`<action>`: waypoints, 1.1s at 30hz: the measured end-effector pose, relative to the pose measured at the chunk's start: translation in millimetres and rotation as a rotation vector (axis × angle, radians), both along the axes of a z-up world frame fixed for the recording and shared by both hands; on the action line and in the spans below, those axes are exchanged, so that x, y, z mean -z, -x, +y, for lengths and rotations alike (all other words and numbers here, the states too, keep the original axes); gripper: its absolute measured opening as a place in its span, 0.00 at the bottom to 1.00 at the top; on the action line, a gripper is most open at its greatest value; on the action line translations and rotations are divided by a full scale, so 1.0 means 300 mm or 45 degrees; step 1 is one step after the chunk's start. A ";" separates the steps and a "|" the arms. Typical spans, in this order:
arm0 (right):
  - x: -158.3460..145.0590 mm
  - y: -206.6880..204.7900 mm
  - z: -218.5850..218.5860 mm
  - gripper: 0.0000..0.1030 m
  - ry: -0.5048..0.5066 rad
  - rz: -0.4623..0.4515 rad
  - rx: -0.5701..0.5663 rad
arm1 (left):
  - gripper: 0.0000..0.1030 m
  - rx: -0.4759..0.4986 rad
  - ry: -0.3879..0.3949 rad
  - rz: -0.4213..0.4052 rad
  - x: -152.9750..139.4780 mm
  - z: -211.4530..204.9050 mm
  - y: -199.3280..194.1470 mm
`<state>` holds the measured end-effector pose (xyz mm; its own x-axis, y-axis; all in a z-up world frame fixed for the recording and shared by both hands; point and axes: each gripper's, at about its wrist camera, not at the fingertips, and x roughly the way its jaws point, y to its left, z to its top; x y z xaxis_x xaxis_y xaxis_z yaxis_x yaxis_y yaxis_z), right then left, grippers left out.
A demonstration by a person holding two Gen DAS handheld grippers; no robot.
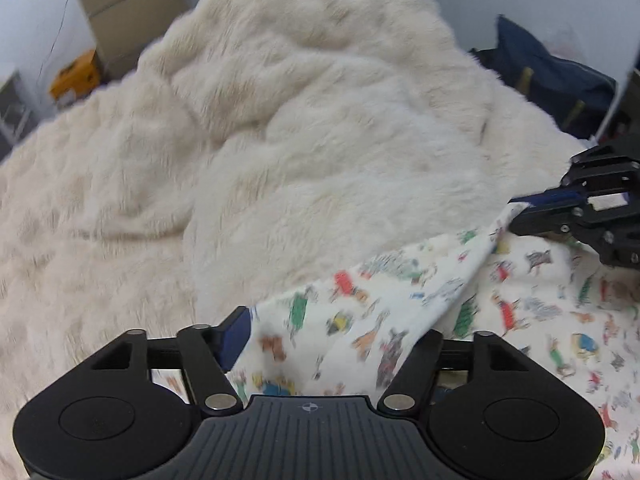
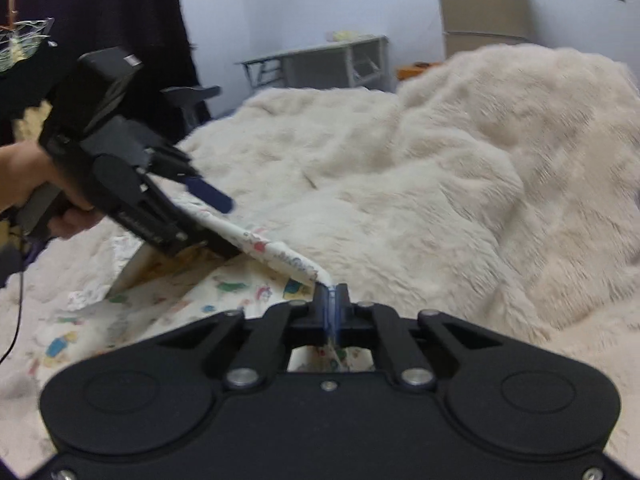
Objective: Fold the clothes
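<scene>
Printed cloth (image 1: 360,320), white with small coloured figures, lies on a cream fluffy blanket (image 1: 280,120) that rises in a heap ahead of both grippers. The right gripper (image 2: 331,296) has its 2 blue-padded fingers pinched together on a thin edge of the cloth, which runs from its tips up and to the left as a taut rolled strip. That strip passes between the spread fingers of the left gripper (image 2: 216,220), held in a hand (image 2: 44,192); its pads do not press the fabric. From the left wrist, cloth drapes over the space between the wide jaws, and the right gripper sits far right, clamping a corner.
</scene>
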<state>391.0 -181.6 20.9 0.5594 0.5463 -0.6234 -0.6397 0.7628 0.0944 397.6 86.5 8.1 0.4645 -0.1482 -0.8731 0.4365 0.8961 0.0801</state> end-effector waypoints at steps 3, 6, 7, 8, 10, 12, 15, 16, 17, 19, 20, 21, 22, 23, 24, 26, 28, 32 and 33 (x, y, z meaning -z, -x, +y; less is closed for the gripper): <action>0.000 0.027 -0.024 0.42 0.081 -0.037 0.075 | 0.77 -0.037 0.018 0.030 -0.004 0.052 0.038; -0.048 0.079 -0.113 0.42 0.002 -0.048 0.125 | 0.79 -0.040 0.054 -0.004 -0.041 0.125 0.144; -0.065 0.102 -0.144 0.42 -0.021 -0.054 0.140 | 0.80 -0.032 0.068 -0.027 -0.056 0.149 0.189; -0.086 0.158 -0.176 0.43 -0.022 -0.077 0.147 | 0.81 -0.018 0.088 -0.050 -0.071 0.180 0.262; -0.114 0.245 -0.219 0.49 -0.026 -0.118 0.146 | 0.83 -0.011 0.085 -0.100 -0.081 0.219 0.390; -0.134 0.392 -0.270 0.57 -0.040 -0.188 0.139 | 0.84 -0.012 0.066 -0.153 -0.061 0.253 0.542; -0.140 0.602 -0.320 0.57 -0.075 -0.245 0.102 | 0.84 -0.011 0.062 -0.208 0.004 0.291 0.781; -0.144 0.645 -0.325 0.59 -0.082 -0.255 0.093 | 0.84 -0.013 0.055 -0.216 0.033 0.298 0.844; -0.137 0.722 -0.336 0.59 -0.097 -0.267 0.070 | 0.84 -0.043 -0.002 -0.224 0.078 0.306 0.896; -0.125 0.846 -0.349 0.60 -0.132 -0.292 0.035 | 0.84 -0.101 -0.118 -0.238 0.168 0.321 0.999; -0.120 0.893 -0.353 0.61 -0.150 -0.303 0.023 | 0.84 -0.131 -0.175 -0.245 0.213 0.329 1.051; -0.118 0.923 -0.352 0.61 -0.155 -0.308 0.010 | 0.84 -0.160 -0.231 -0.252 0.257 0.337 1.102; -0.114 0.954 -0.349 0.61 -0.160 -0.313 -0.003 | 0.84 -0.199 -0.254 -0.278 0.284 0.355 1.137; -0.103 0.986 -0.340 0.62 -0.155 -0.324 -0.020 | 0.84 -0.247 -0.211 -0.302 0.292 0.383 1.164; -0.095 0.998 -0.329 0.63 -0.142 -0.329 -0.035 | 0.84 -0.270 -0.203 -0.328 0.293 0.398 1.175; -0.080 1.011 -0.302 0.63 -0.112 -0.329 -0.064 | 0.59 -0.313 -0.190 -0.381 0.296 0.428 1.198; -0.066 1.015 -0.272 0.63 -0.084 -0.321 -0.092 | 0.12 -0.281 -0.279 -0.427 0.303 0.431 1.204; -0.051 0.998 -0.252 0.62 -0.094 -0.296 -0.107 | 0.00 -0.335 -0.196 -0.635 0.179 0.507 1.221; -0.052 0.991 -0.255 0.62 -0.102 -0.290 -0.106 | 0.00 -0.359 -0.154 -0.721 0.109 0.537 1.236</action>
